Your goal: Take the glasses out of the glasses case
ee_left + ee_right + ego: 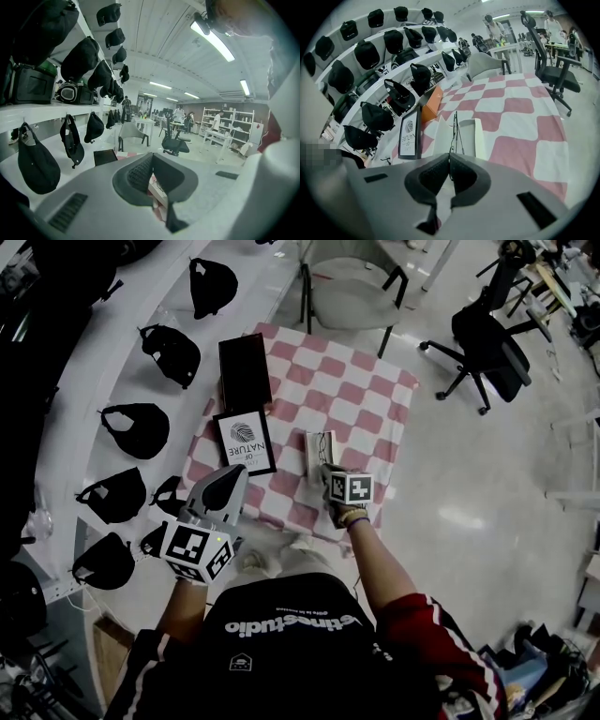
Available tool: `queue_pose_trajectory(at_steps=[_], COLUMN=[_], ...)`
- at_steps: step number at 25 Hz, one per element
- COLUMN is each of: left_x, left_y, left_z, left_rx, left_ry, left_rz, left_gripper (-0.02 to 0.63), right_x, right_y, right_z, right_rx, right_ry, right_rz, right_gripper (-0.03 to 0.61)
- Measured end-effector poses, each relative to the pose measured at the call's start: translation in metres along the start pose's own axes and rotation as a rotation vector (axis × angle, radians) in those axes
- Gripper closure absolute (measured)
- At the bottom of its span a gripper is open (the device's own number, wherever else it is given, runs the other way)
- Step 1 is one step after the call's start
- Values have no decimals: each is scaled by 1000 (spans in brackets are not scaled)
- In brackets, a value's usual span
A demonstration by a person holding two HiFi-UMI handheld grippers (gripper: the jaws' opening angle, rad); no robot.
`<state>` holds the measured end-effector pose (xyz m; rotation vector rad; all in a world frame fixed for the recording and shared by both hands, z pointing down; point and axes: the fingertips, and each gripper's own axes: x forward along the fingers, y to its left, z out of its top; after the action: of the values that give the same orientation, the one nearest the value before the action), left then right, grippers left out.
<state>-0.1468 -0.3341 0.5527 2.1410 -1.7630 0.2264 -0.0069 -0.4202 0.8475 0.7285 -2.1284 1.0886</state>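
A white glasses case (pixel 319 448) lies open near the front of the red-and-white checked table (pixel 361 395). My right gripper (pixel 328 471) reaches down onto the case. In the right gripper view the case (pixel 472 136) sits just beyond the jaws, and thin black wire-framed glasses (pixel 455 126) stand up out of it. My right gripper (pixel 450 158) is shut on the near end of the frame. My left gripper (pixel 230 480) hangs off the table's front left corner. Its jaws (pixel 151 159) meet with nothing between them.
A framed black-and-white card (pixel 246 440) and a black box (pixel 245 367) lie on the table's left side. Black caps (pixel 136 427) hang along the white shelf on the left. A grey chair (pixel 352 296) and a black office chair (pixel 487 348) stand beyond the table.
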Motion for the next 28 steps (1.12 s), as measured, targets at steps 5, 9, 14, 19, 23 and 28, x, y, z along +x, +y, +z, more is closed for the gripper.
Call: queue_pose_trajectory(at_steps=[5,9,14,19,23,28], left_x=[-6,-12,-21,-31,-36,-44], left_y=[-4,-8,-14,-19,-21,-22], left_z=[9,14,20,33,43,51], left_rx=[5,5,11,25,40,47], left_ry=[-18,-36,-61,-92,-113,-131], left_rz=[-2,-8,-24,-54,-82,-108], left_gripper=[607,607,607,607,609,607], right_x=[-11,-24,-44,-67,-87,-112], right_y=[5,3,13,23,39,64], right_z=[4,7,10,9,9,12], right_rx=[-15,-40,-57,-72,-38,-98], right_ry=[-13,-28,-60,-91,-114,-162], right_rz=[2,-20,-20,-41,-38,-21], right_gripper=[569,569,569,569,569,569])
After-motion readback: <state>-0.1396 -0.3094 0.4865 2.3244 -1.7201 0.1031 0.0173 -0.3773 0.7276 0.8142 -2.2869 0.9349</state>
